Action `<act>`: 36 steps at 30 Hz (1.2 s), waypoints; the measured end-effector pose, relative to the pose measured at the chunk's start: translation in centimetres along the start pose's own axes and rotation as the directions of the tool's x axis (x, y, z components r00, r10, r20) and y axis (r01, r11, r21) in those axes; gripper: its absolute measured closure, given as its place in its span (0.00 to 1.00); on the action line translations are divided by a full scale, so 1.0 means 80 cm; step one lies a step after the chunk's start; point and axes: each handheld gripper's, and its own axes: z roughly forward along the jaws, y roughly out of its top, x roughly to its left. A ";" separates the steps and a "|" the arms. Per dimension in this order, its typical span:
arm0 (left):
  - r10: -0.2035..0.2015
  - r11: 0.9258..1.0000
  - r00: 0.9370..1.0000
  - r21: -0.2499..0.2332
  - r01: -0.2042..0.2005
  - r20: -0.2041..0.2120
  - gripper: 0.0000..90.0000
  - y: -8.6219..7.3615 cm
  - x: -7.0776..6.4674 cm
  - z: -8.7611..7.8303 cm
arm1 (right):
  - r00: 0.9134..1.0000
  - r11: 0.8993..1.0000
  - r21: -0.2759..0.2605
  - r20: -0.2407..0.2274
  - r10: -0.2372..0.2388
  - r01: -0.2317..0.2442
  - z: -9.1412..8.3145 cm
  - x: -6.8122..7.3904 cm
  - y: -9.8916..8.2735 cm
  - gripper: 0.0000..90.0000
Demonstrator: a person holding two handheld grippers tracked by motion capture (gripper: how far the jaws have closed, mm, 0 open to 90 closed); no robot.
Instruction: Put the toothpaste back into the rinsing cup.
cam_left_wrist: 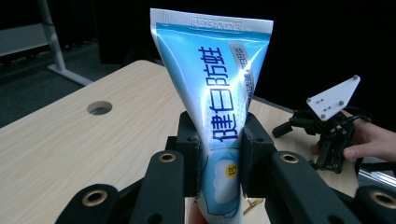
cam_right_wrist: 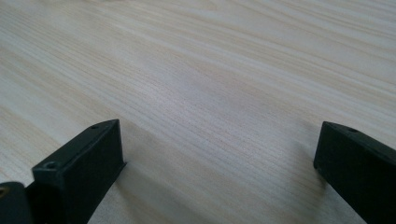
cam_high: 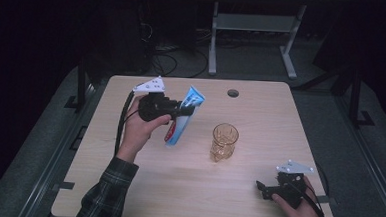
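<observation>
A blue and white toothpaste tube [cam_high: 183, 115] is held off the table, tilted, its flat crimped end up. My left gripper [cam_high: 179, 111] is shut on the tube's middle. In the left gripper view the tube [cam_left_wrist: 219, 93] stands between the two black pads [cam_left_wrist: 189, 154], which press on both its sides. An amber patterned glass [cam_high: 224, 142] stands upright on the table to the right of the tube. My right gripper [cam_high: 262, 187] rests low at the table's front right, jaws wide apart over bare wood [cam_right_wrist: 219, 154].
The light wooden table [cam_high: 142, 186] has a round cable hole [cam_high: 233, 93] near its far edge. A white desk frame [cam_high: 255, 31] stands on the floor beyond. In the left gripper view the other hand and its gripper [cam_left_wrist: 329, 126] sit at the right.
</observation>
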 end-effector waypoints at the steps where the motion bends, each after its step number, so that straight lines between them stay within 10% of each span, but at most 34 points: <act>1: 0.004 1.000 1.000 -0.001 -0.004 0.004 0.81 0.001 -0.001 0.002 | 1.000 1.000 0.000 0.000 0.000 0.000 0.000 0.000 0.000 0.01; 36: 0.072 0.996 0.991 -0.055 -0.067 0.111 0.81 0.051 -0.029 0.076 | 1.000 1.000 0.002 -0.004 0.000 0.000 0.000 0.001 0.000 0.01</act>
